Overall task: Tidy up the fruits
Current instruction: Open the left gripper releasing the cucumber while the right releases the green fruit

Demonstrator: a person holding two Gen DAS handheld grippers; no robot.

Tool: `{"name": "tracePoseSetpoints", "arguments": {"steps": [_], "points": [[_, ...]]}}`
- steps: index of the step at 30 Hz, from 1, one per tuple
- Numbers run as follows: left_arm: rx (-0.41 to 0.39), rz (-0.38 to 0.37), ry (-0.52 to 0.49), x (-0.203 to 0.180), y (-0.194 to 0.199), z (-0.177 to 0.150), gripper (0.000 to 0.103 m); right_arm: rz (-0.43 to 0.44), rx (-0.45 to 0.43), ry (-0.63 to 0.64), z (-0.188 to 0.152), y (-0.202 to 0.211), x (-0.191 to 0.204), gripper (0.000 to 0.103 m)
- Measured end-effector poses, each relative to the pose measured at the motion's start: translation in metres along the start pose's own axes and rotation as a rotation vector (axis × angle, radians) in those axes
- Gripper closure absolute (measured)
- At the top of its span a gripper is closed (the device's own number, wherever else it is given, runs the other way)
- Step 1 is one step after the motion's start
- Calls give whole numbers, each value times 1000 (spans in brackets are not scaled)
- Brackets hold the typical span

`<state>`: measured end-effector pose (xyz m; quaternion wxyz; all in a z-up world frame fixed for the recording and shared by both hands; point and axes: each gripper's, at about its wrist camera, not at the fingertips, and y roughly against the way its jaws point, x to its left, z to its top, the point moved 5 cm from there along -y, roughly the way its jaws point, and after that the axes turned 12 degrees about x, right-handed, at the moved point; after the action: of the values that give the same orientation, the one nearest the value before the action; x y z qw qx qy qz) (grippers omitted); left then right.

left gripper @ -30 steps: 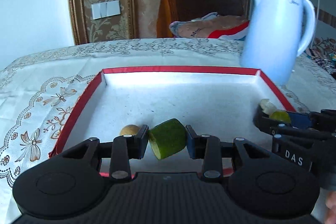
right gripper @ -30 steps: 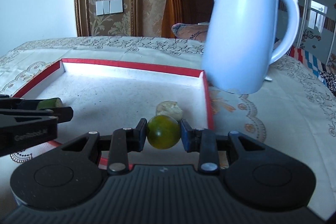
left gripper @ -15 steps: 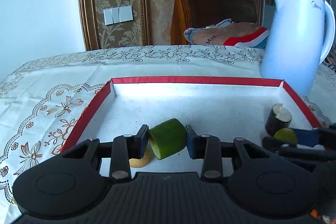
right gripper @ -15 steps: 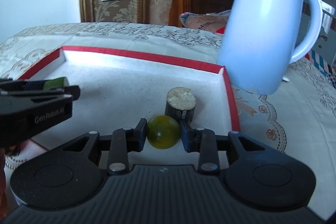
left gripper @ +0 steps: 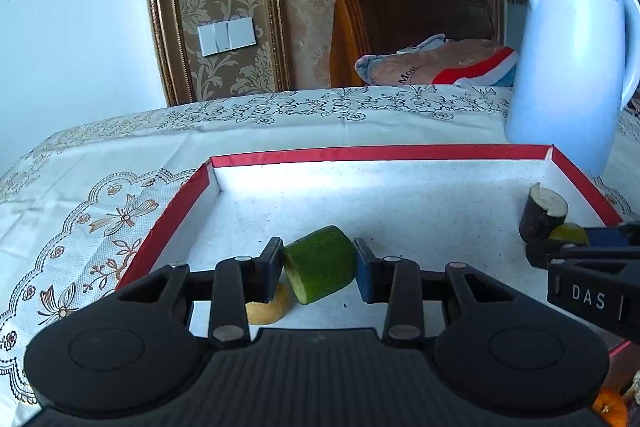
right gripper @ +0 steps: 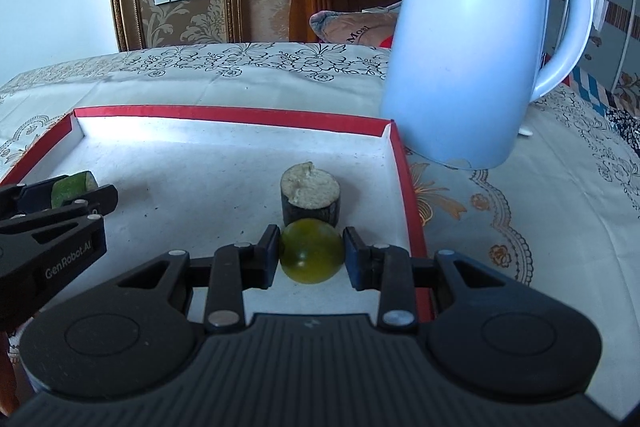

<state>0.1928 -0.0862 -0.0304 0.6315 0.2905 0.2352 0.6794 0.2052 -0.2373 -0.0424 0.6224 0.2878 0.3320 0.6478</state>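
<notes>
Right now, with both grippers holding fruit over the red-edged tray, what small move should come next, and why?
Probably lower the right gripper slightly and release the round green fruit: it hangs just in front of the dark cut piece, inside the tray. The left gripper can follow with its green chunk.

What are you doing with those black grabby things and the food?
Sorting fruit into the red-edged tray. The left tongs grip a green cucumber chunk, and the right tongs grip a small round green fruit. Both hang low over the tray, near a dark stump-like piece and a yellow slice already inside.
</notes>
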Motion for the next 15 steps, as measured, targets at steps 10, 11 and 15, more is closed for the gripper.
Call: {"name": "tracePoseSetpoints", "arguments": {"steps": [10,11,15], "points": [[-15,-38,-28,-6,4,-5,42,-5,-4,6,-3,2,1,71],[-17,-30,-40,-8,4,-6,40,-6,-5,6,-3,2,1,71],[-20,-11,-21,-7,5,-7,40,-6,-8,8,-5,4,1,71]]}}
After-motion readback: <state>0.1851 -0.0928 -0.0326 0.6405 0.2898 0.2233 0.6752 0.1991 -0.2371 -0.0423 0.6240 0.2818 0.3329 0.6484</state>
